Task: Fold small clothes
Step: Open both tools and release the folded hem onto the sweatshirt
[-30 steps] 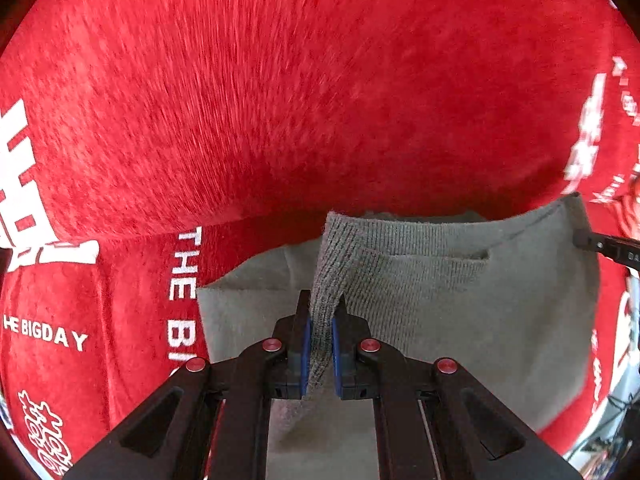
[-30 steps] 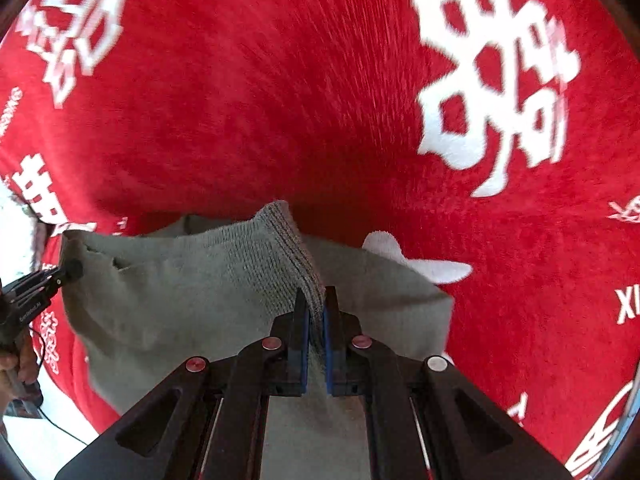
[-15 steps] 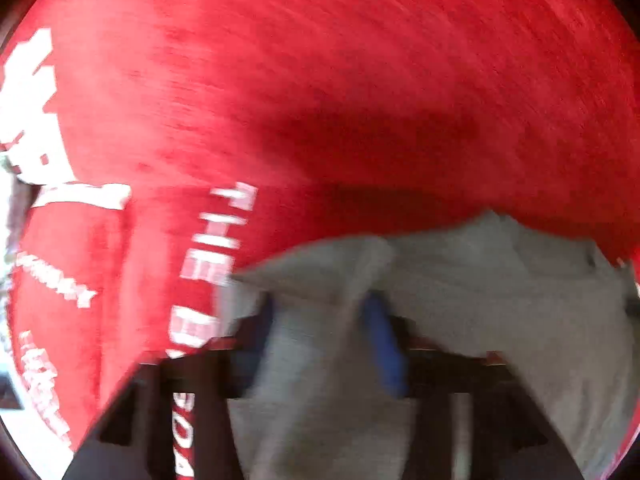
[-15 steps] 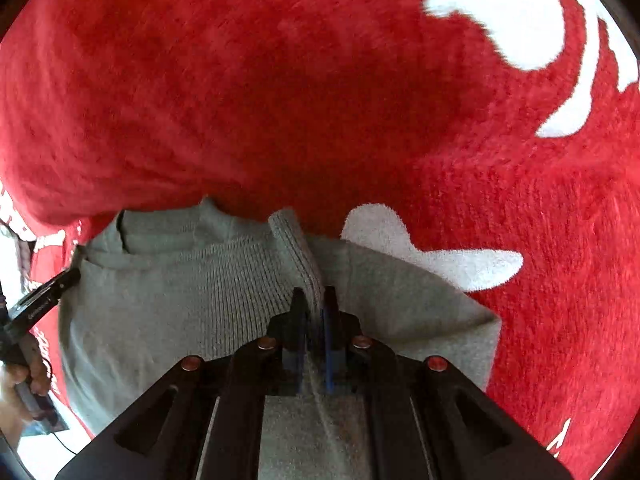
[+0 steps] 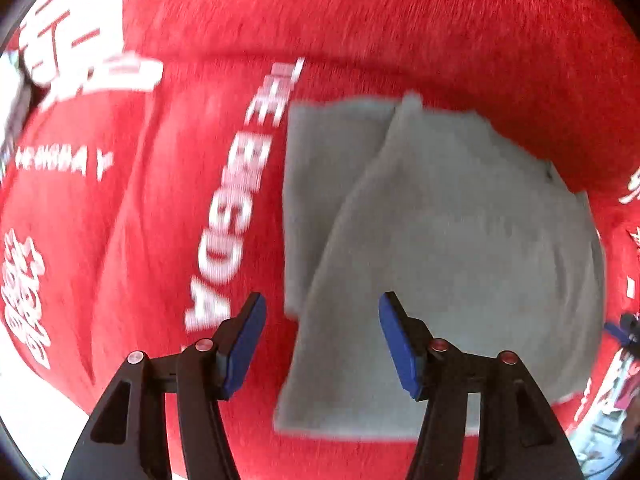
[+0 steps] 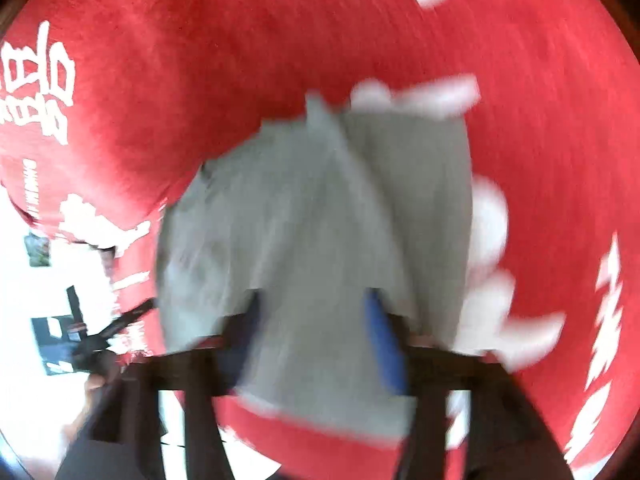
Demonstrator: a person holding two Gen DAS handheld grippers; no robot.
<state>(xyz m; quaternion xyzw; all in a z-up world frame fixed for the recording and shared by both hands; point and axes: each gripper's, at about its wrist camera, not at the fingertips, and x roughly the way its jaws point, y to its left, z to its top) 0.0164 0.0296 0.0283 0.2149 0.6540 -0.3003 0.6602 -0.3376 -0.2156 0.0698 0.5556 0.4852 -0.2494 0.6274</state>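
Observation:
A small grey knit garment (image 5: 440,240) lies folded on the red blanket (image 5: 400,32), with a fold ridge running up its left part. My left gripper (image 5: 322,332) is open and empty, held above the garment's near left edge. In the blurred right wrist view the same garment (image 6: 320,220) lies flat below my right gripper (image 6: 312,320), which is open and empty above its near edge.
The red blanket carries white lettering (image 5: 236,208) and large white characters (image 6: 40,88). The right gripper's tip (image 5: 620,328) shows at the right edge of the left wrist view. The left gripper (image 6: 116,328) and a bright white floor area (image 6: 48,280) show at left.
Both grippers have opened and let go of the grey garment's ribbed edge. The garment has dropped flat onto the blanket, and both grippers have pulled back from it.

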